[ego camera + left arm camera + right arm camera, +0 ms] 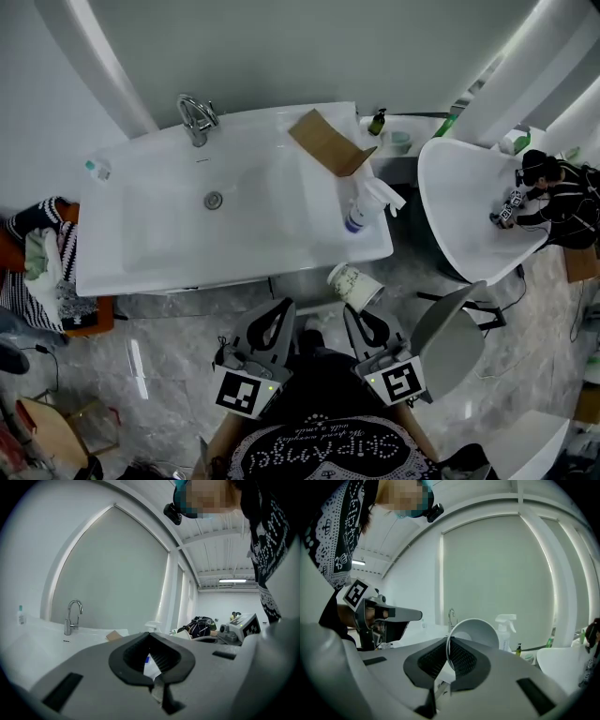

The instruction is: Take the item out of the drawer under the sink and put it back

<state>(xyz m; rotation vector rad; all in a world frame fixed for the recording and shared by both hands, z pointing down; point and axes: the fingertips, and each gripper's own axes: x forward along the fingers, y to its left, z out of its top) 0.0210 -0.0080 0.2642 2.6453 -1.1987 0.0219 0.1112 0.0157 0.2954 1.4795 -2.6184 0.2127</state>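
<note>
Head view, nearest first: the left gripper [281, 309] and the right gripper [352, 307] are held side by side above the grey marble floor [169, 347], both pointing at the front edge of the white rectangular washbasin [141, 272]. The left gripper's claw is pressed together at its tips and grips nothing. The right gripper's claw pinches the rim of the white paper cup with a faint printed pattern [354, 284], one pad inside the rim and one outside. The cup hangs tilted in the air, mouth towards the gripper, just in front of the washbasin's front edge near its right corner.

On the washbasin, a white spray bottle holding blue liquid [361, 211] stands by the right edge. Behind it, a piece of brown cardboard [328, 142] lies towards the back right corner. A round metal drain [214, 200] sits mid-bowl, a chrome tap [197, 120] rises at the back edge, and a small clear bottle [97, 169] is at the left edge. Well to the right stands a white oval tub [459, 206], with another person in dark clothing [562, 202] at its far rim
</note>
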